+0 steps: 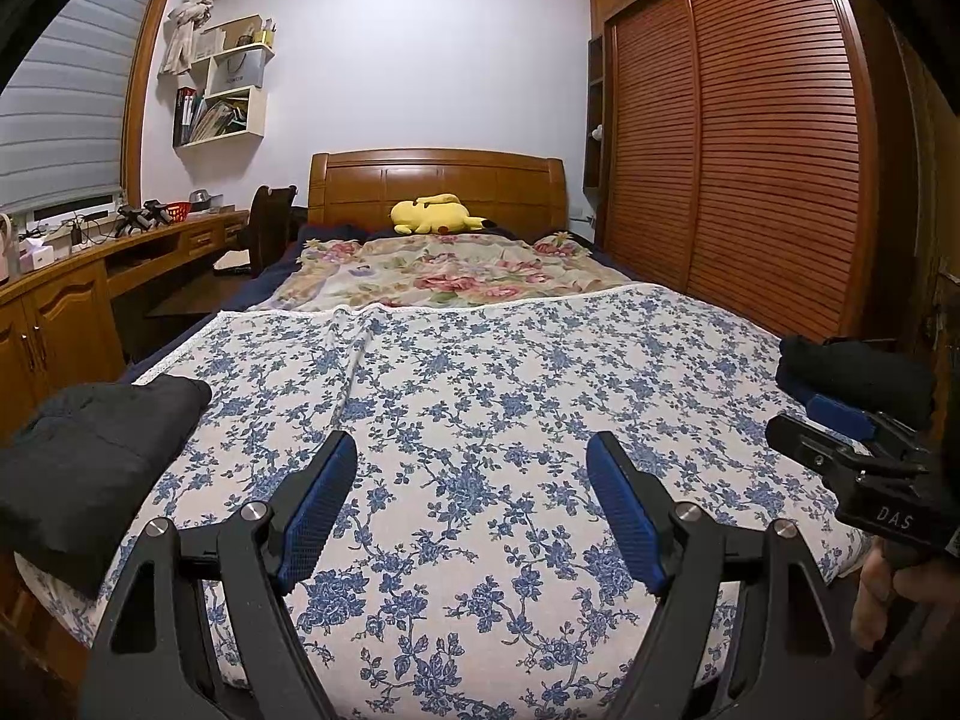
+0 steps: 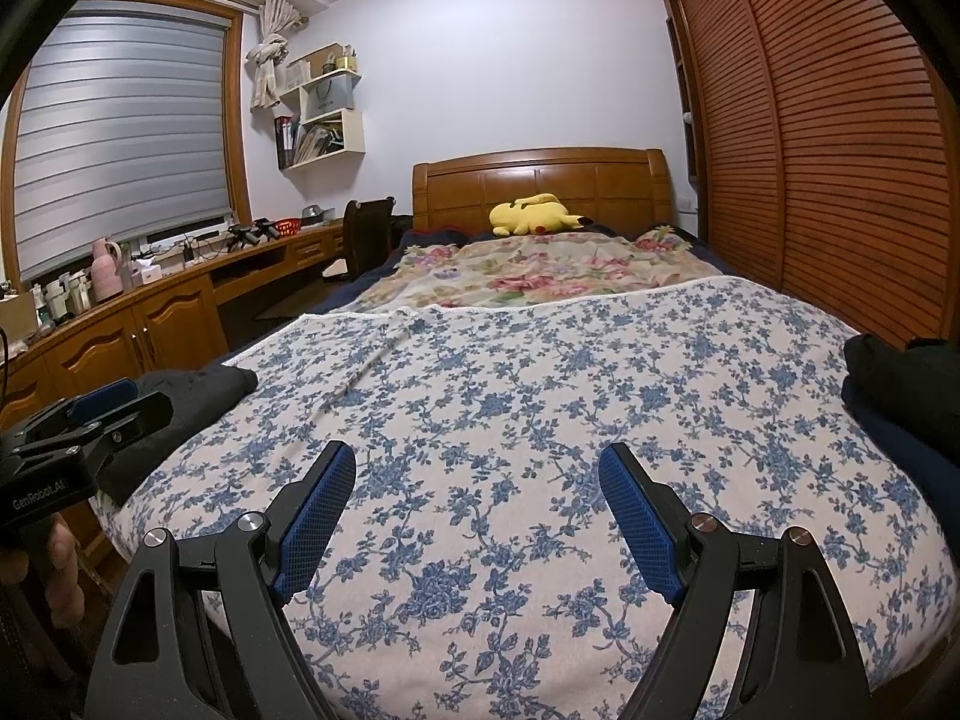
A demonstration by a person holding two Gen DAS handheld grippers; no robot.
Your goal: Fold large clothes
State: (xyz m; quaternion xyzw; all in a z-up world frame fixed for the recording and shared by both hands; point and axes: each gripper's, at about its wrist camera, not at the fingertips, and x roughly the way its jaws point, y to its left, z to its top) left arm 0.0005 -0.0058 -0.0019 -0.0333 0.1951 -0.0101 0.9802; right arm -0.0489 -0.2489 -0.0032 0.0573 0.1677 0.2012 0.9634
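While both units are held above the near end of the bed, the left gripper (image 1: pixel 471 504) and right gripper (image 2: pixel 477 510) are shown w/ jaws spread wide, nothing gripped in either. A blue-floral sheet (image 1: pixel 510 396) is seen spread flat over the near half of the mattress, bare in its middle. At the left edge a dark garment (image 1: pixel 90 450) lies in a compact, apparently folded bundle; at the right edge a second dark pile (image 2: pixel 900 384) rests on something navy, its state not clearly readable. No unfolded garment is visible in the work area, so progress is judged as betw. items: at least one piece seems done, and the next piece has yet to be fetched and laid out. Which pile is finished vs. pending cannot be told. Beyond, a yellow plush toy (image 1: pixel 435 213) lies by the headboard.
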